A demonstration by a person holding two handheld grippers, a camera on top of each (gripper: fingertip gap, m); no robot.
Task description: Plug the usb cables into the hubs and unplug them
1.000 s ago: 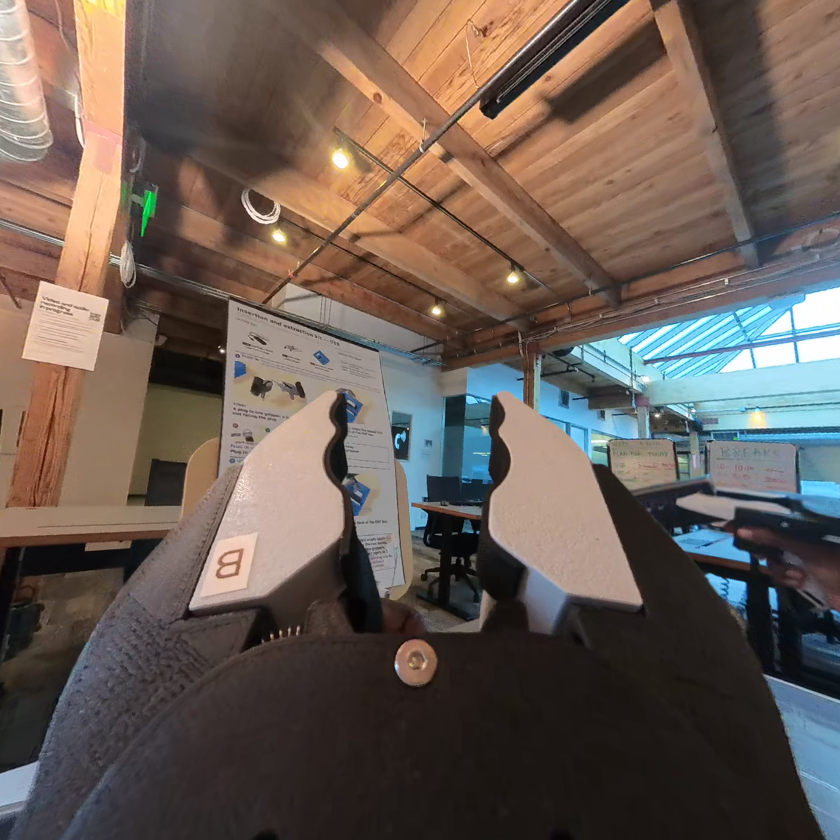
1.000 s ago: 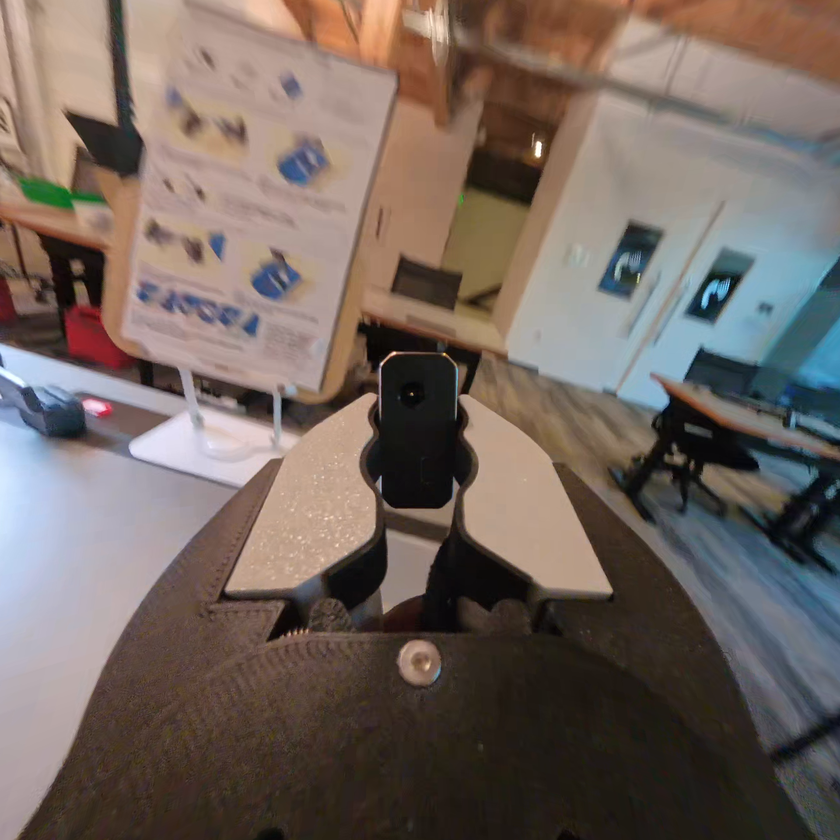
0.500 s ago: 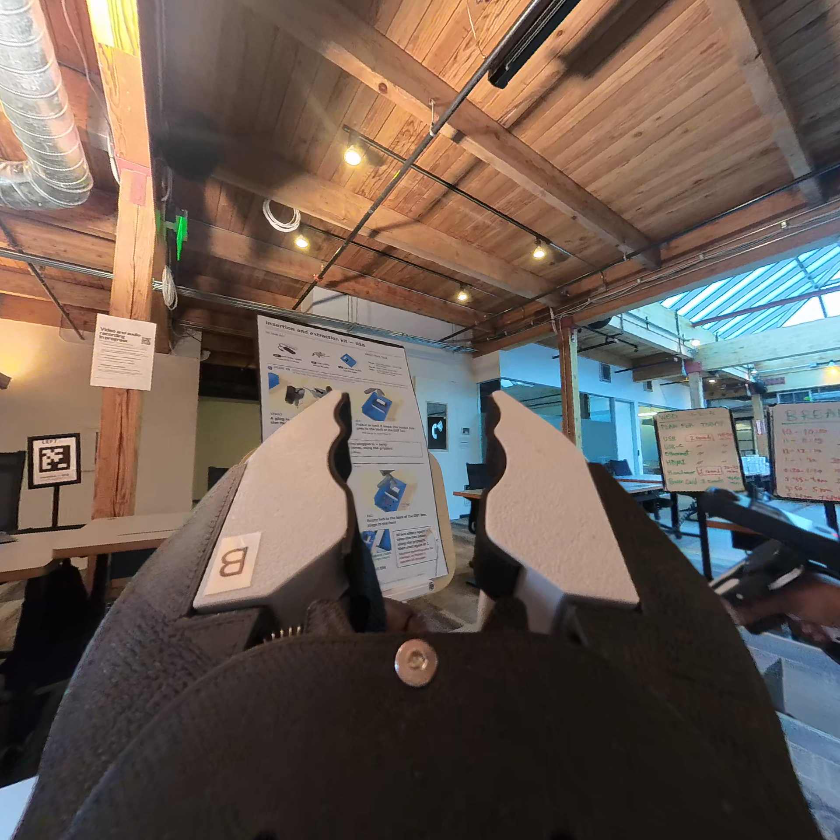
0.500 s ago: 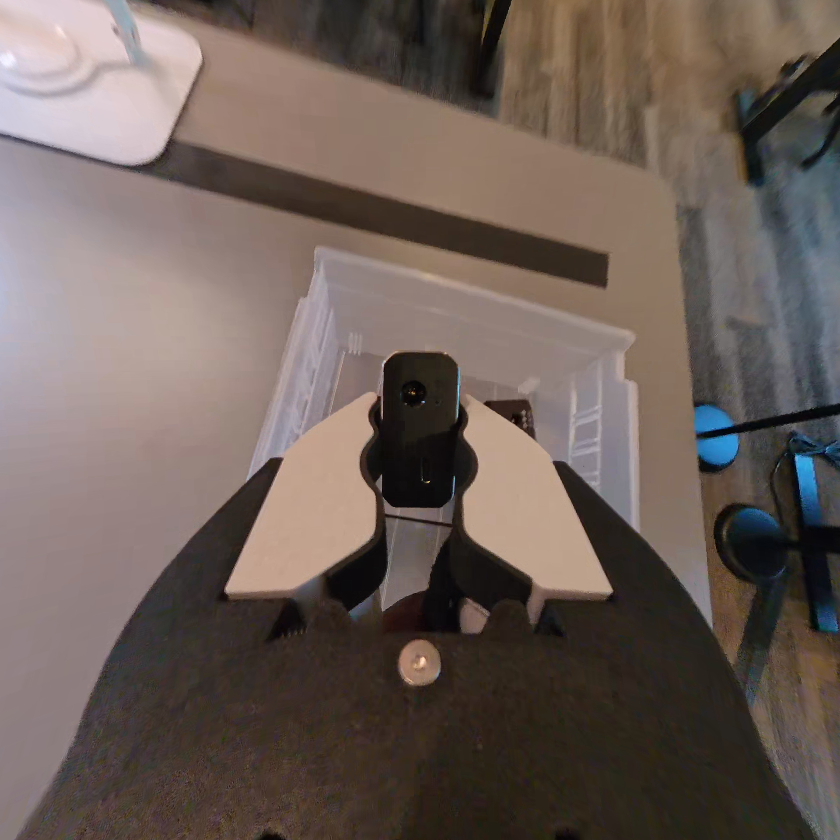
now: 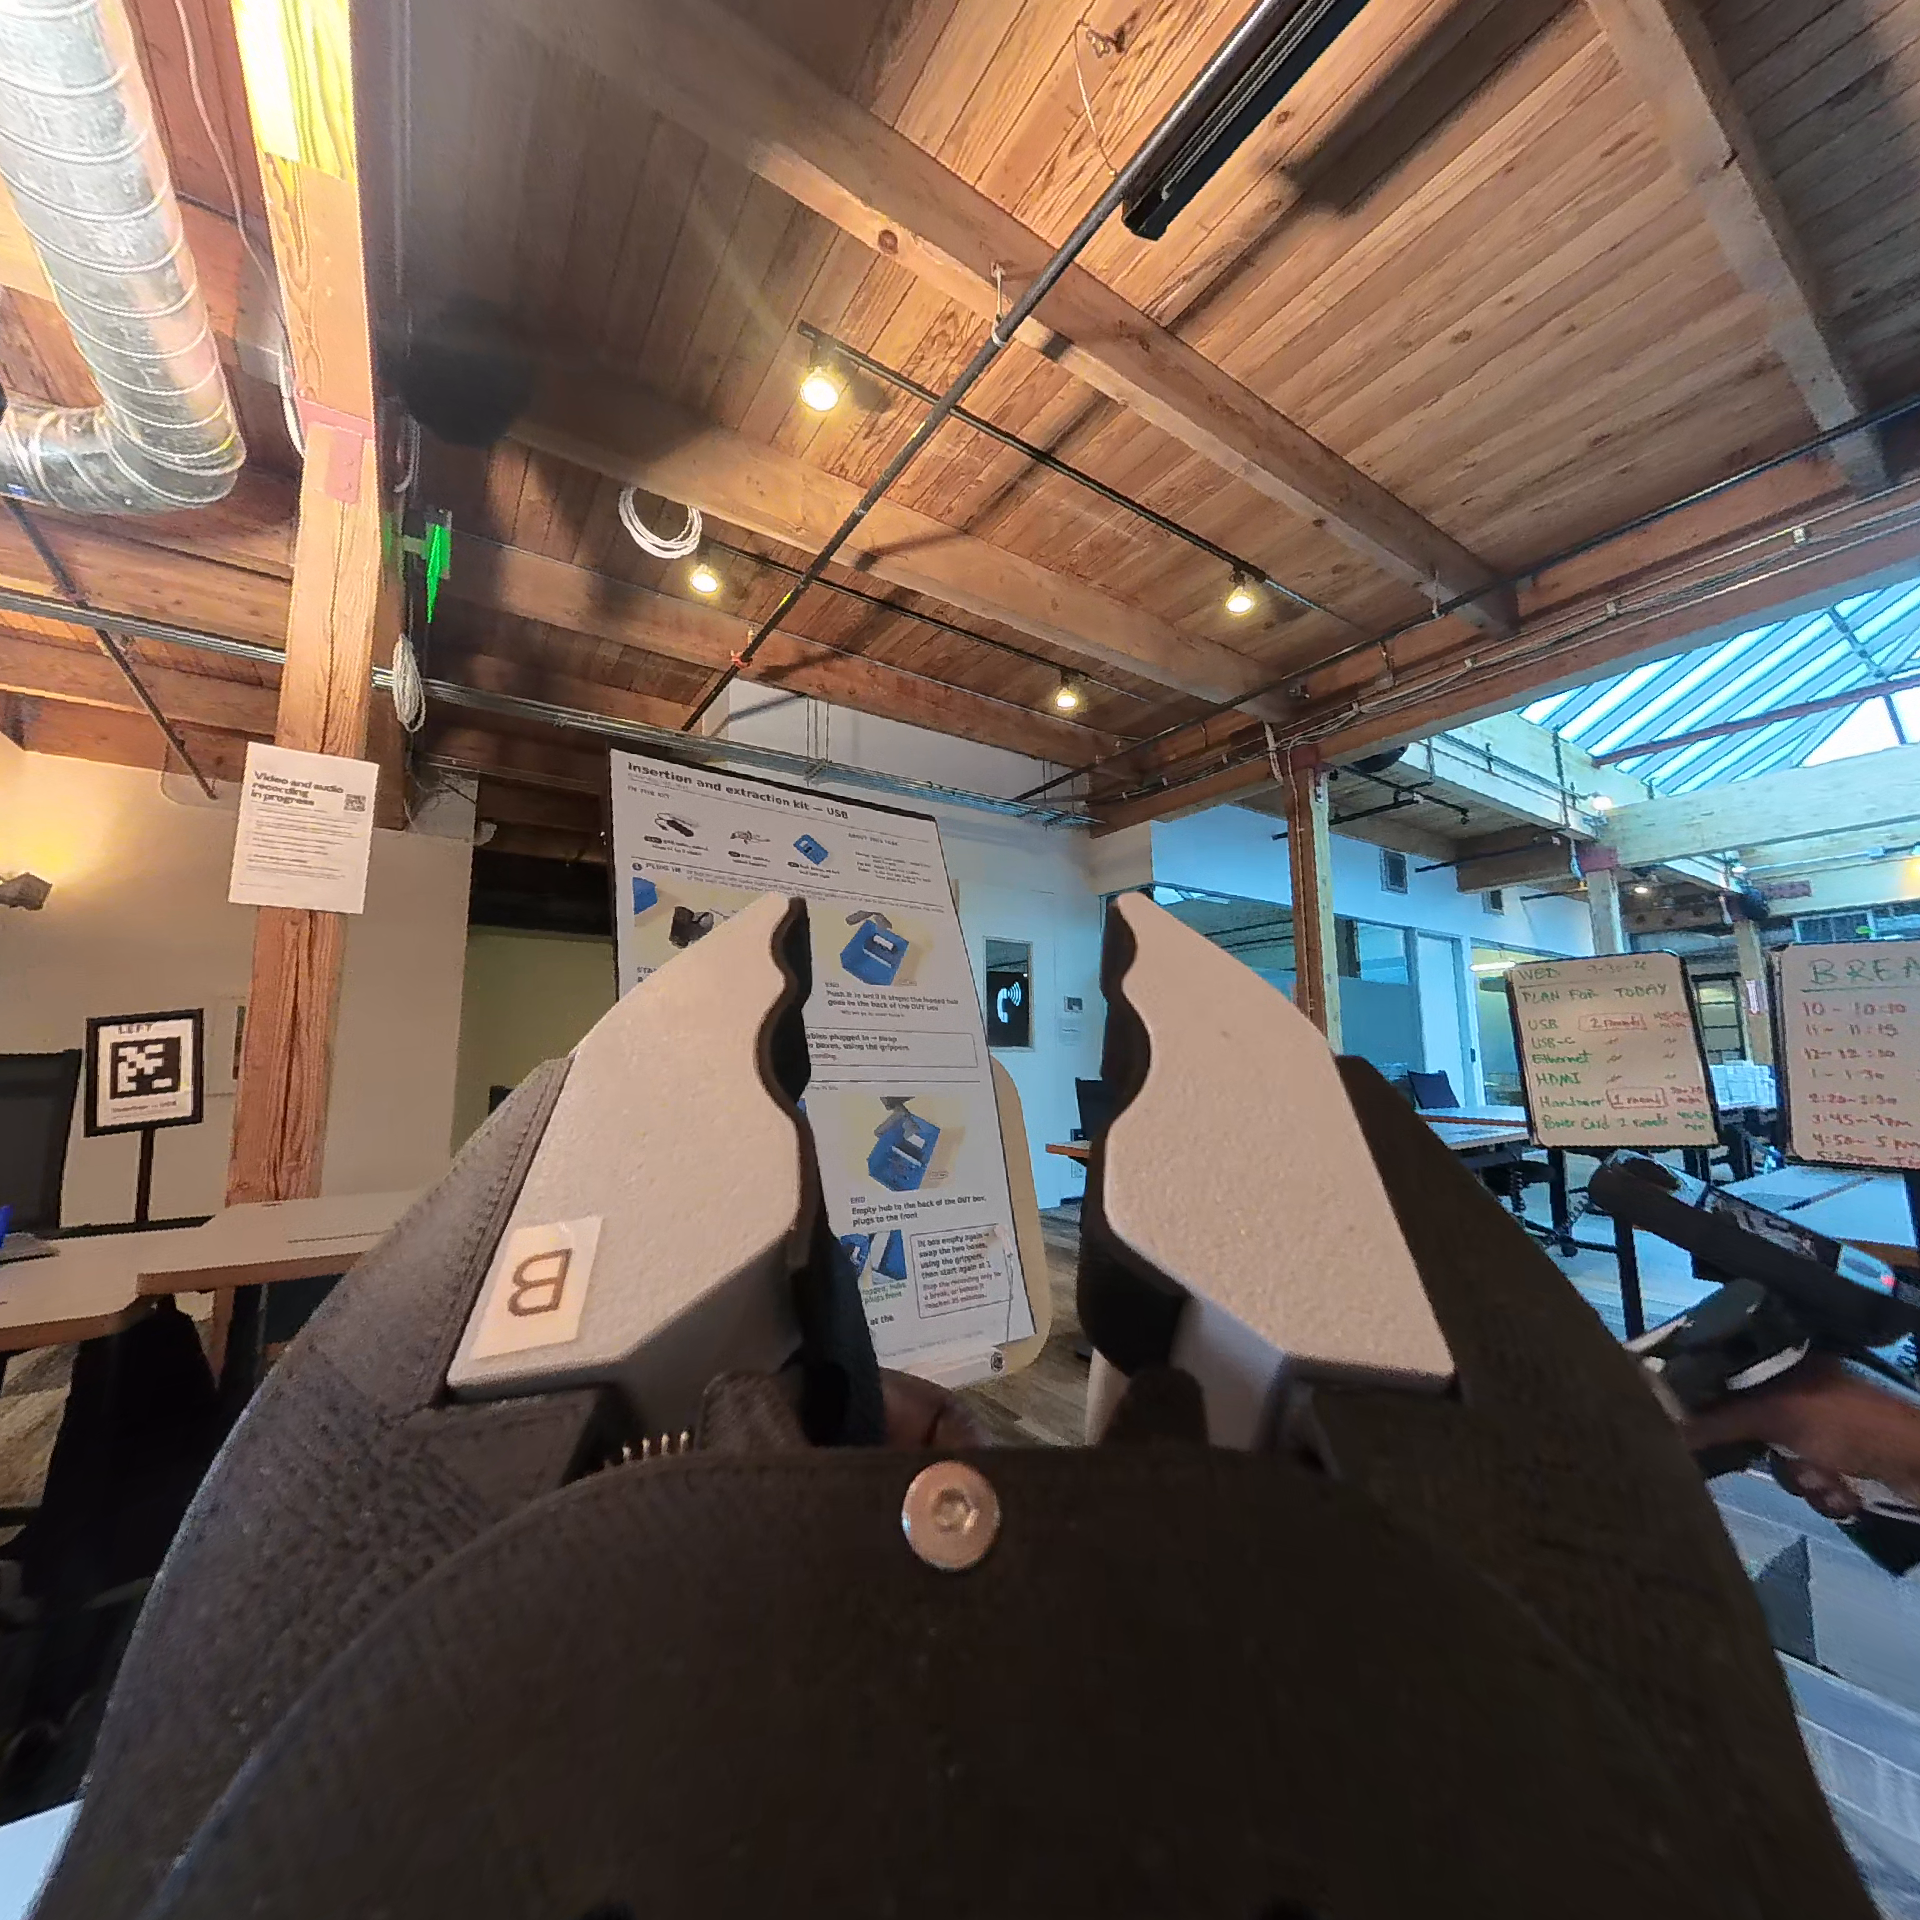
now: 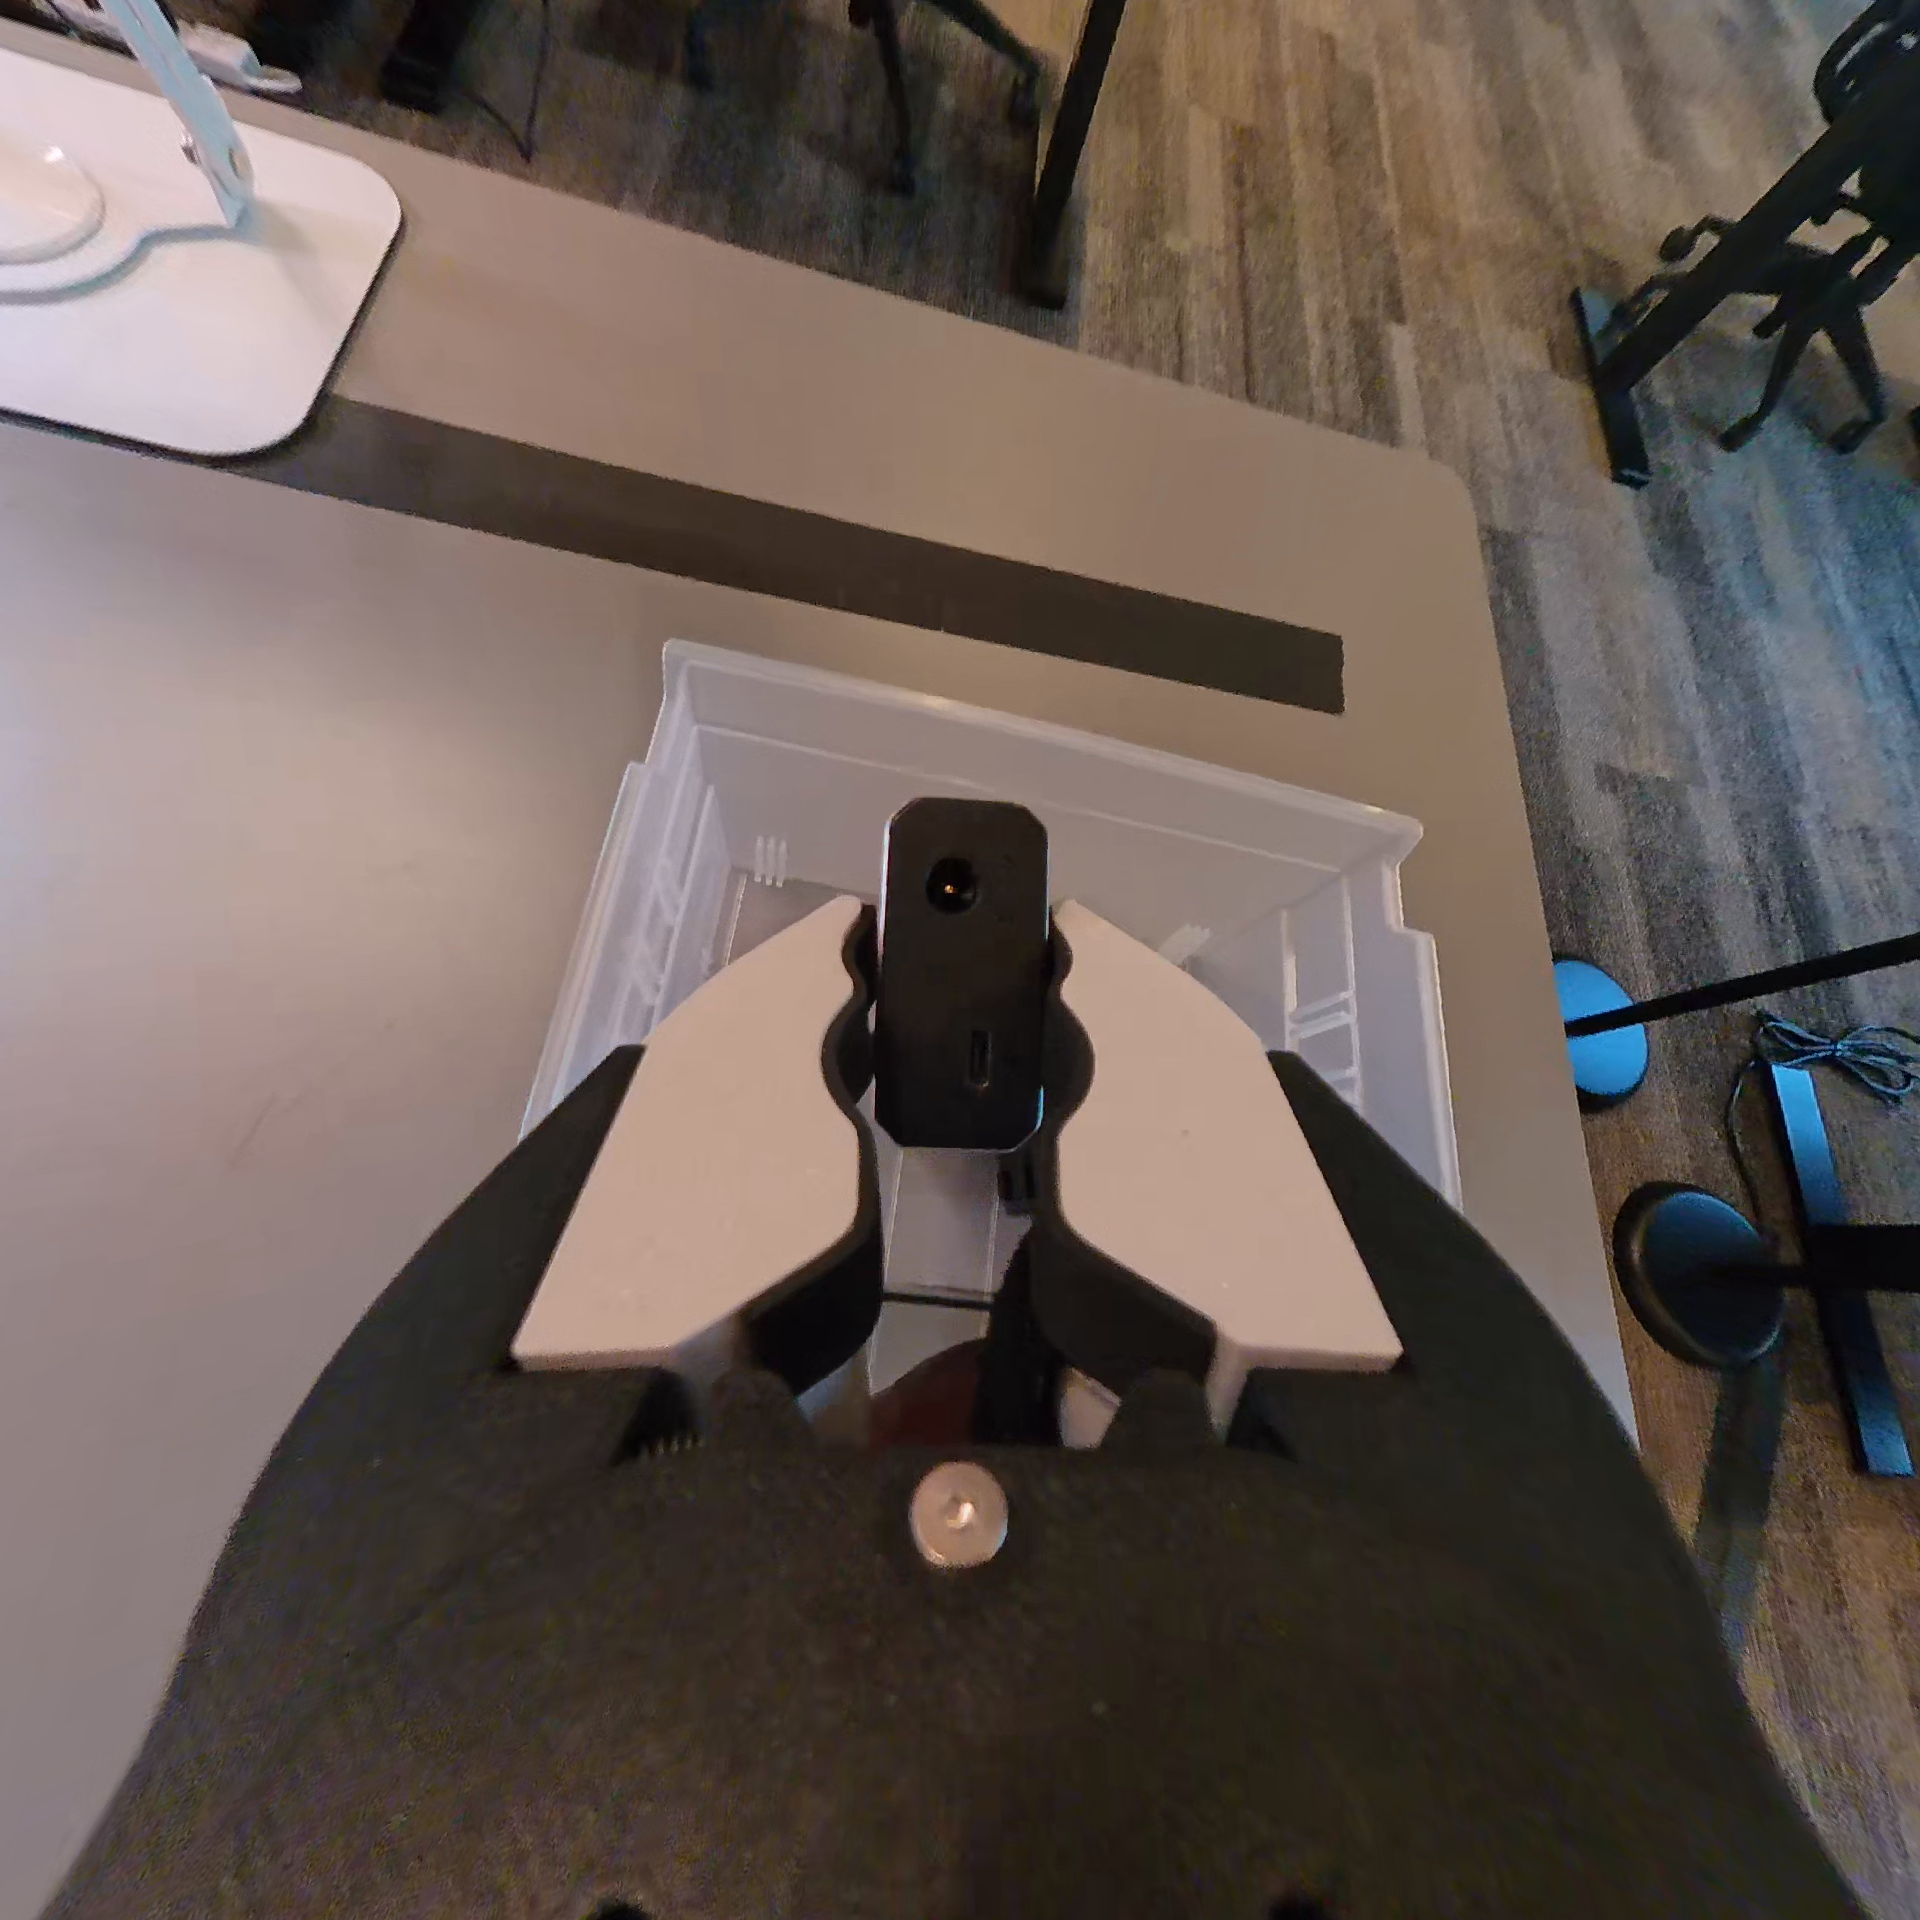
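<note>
My right gripper [image 6: 961,914] is shut on a black USB hub [image 6: 961,987], end-on to the camera, and holds it above a clear plastic bin [image 6: 1039,758] on the grey table [image 6: 312,831]. A thin black cable [image 6: 1013,1340] hangs from the hub between the fingers. My left gripper [image 5: 951,914] is open and empty, tilted up toward the wooden ceiling. The other gripper [image 5: 1766,1340], held by a hand, shows at the right edge of the left wrist view.
A white stand base [image 6: 156,260] sits at the table's far left, and a dark strip [image 6: 831,561] crosses the table behind the bin. An instruction poster [image 5: 810,1039] stands ahead of the left gripper. Stand bases and a cable [image 6: 1683,1288] lie on the floor right of the table. The gap from one gripper's tips to the other's is roughly 55 cm.
My right gripper has tipped downward with the hub, from facing the poster to hanging over the bin, and moved nearer the bin. My left gripper has swung slightly and stays open.
</note>
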